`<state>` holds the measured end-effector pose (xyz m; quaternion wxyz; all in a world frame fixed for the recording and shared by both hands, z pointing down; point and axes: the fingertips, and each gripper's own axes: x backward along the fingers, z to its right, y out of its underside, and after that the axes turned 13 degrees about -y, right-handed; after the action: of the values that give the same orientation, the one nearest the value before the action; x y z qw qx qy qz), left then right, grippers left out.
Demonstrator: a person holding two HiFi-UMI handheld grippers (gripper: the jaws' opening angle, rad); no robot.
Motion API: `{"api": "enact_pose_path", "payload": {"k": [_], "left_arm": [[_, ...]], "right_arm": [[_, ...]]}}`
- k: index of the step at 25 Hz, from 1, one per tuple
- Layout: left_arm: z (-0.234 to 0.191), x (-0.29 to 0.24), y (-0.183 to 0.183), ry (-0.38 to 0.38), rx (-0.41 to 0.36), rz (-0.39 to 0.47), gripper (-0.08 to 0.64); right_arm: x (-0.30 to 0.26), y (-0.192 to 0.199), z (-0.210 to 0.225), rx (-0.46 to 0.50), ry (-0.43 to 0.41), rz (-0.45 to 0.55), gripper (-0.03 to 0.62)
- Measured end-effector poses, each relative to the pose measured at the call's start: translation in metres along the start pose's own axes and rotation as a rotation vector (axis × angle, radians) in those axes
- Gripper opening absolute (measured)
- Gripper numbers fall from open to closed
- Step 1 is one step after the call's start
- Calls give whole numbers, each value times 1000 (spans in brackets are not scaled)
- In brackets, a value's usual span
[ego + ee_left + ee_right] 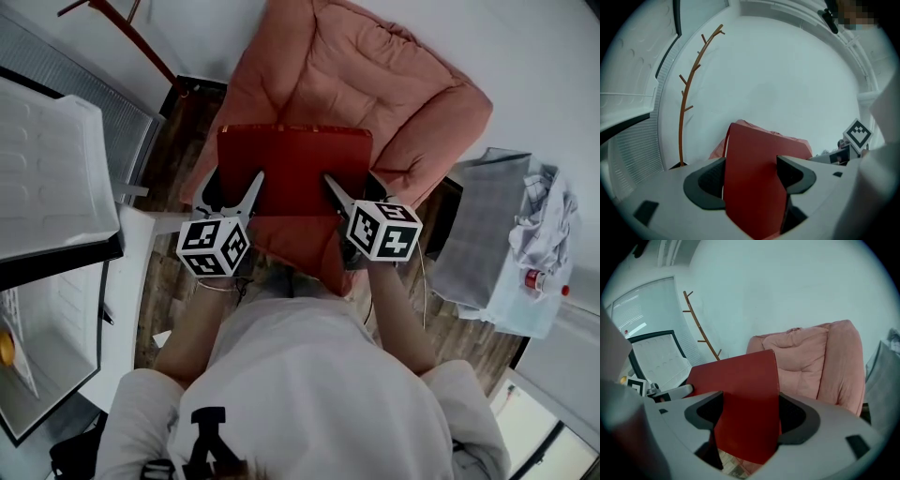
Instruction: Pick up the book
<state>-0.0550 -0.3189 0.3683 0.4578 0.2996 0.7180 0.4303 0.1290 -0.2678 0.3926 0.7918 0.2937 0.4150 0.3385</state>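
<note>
Book (295, 159) in left gripper (255, 180), right gripper (331, 182); bottle (534, 278) only in head view.

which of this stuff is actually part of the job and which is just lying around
Part of the job: red book; left gripper and right gripper, both shut on it.

Just lying about: pink armchair, wooden coat stand, white tray, crumpled cloth.

Diffuse, even light is filling all views; fisheye is bending gripper views into dark corners; book (754, 187) is blurring close-up.
</note>
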Motion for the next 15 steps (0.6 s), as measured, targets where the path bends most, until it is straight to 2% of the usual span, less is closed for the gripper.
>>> {"api": "enact_pose_path", "payload": {"k": [15], "left_arm": [[-1, 23, -32, 9, -18, 86, 327]], "right_arm": [[13, -24, -26, 56, -22, 61, 371]]}}
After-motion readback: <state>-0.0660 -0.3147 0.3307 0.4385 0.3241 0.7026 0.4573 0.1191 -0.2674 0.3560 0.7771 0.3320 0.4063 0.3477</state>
